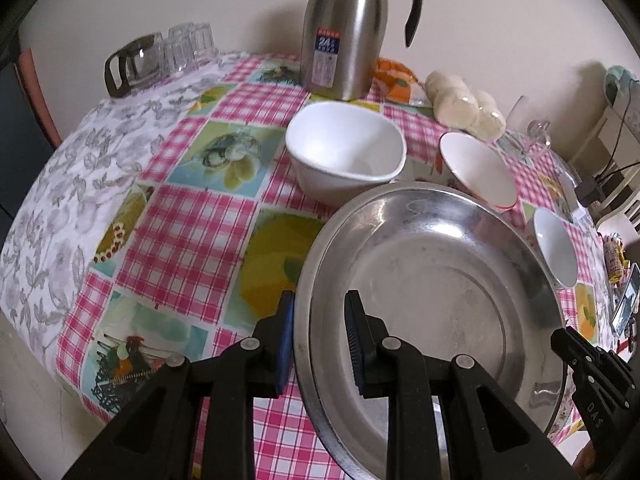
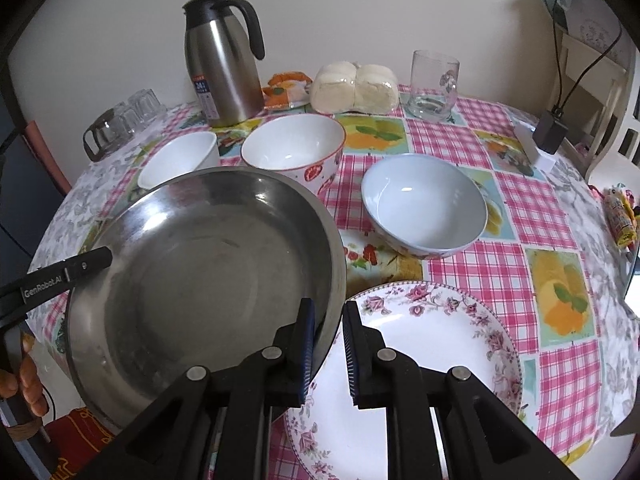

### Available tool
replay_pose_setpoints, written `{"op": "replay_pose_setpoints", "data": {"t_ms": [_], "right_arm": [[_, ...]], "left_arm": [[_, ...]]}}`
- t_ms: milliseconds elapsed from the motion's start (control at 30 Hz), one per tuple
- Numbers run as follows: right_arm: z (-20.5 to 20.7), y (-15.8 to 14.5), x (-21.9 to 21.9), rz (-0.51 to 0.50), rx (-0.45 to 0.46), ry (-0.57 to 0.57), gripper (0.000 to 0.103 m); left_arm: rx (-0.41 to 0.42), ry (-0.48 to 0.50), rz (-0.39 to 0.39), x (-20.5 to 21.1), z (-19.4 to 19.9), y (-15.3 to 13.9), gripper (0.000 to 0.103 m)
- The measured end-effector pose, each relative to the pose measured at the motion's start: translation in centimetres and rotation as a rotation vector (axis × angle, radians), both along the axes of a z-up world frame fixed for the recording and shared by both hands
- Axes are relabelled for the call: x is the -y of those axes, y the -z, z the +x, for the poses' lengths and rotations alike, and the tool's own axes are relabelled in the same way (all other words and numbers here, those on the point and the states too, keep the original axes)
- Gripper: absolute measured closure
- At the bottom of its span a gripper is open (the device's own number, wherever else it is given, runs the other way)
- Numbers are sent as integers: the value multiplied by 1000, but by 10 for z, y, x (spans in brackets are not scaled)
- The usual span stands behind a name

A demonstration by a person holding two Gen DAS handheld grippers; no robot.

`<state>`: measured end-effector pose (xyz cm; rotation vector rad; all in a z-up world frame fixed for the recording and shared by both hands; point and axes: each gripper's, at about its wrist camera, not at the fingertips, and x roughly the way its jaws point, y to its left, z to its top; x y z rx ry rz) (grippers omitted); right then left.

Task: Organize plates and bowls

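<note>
Left wrist view: my left claw (image 1: 318,344) is clamped on the near rim of the steel pan (image 1: 432,280), one pad outside, one inside. At 12 o'clock beyond the pan stands a white square bowl (image 1: 344,152); at 1 o'clock a red-rimmed bowl (image 1: 478,168); at 3 o'clock a pale blue bowl (image 1: 556,248). All rest on the bench (image 1: 192,216).

Right wrist view: my right claw (image 2: 326,344) is clamped on the pan's opposite rim, which overlaps the floral plate (image 2: 420,344) at 5 o'clock. A thermos (image 2: 224,60) stands at 11 o'clock, and a glass mug (image 2: 434,84) at 1 o'clock.
</note>
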<state>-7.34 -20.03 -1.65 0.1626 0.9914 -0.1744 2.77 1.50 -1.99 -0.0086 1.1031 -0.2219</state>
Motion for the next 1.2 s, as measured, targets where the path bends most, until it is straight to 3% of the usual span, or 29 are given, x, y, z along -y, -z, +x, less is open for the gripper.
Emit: {"op": "replay_pose_setpoints", "data": {"t_ms": [433, 867, 933, 1000, 1133, 1200], "right_arm": [[7, 15, -7, -34, -68, -30, 86], [9, 16, -3, -1, -77, -21, 85], [9, 15, -2, 6, -72, -18, 78], [9, 14, -3, 2, -63, -19, 70], [9, 10, -4, -1, -36, -19, 42], [9, 8, -5, -3, -18, -23, 35]], "left_arm": [[-109, -9, 4, 0, 6, 20, 72], [-94, 0, 11, 0, 6, 19, 64], [-77, 6, 17, 1, 4, 16, 53], [-49, 13, 12, 3, 4, 15, 48], [-42, 28, 33, 7, 3, 14, 44], [-40, 31, 50, 8, 3, 15, 39]]}}
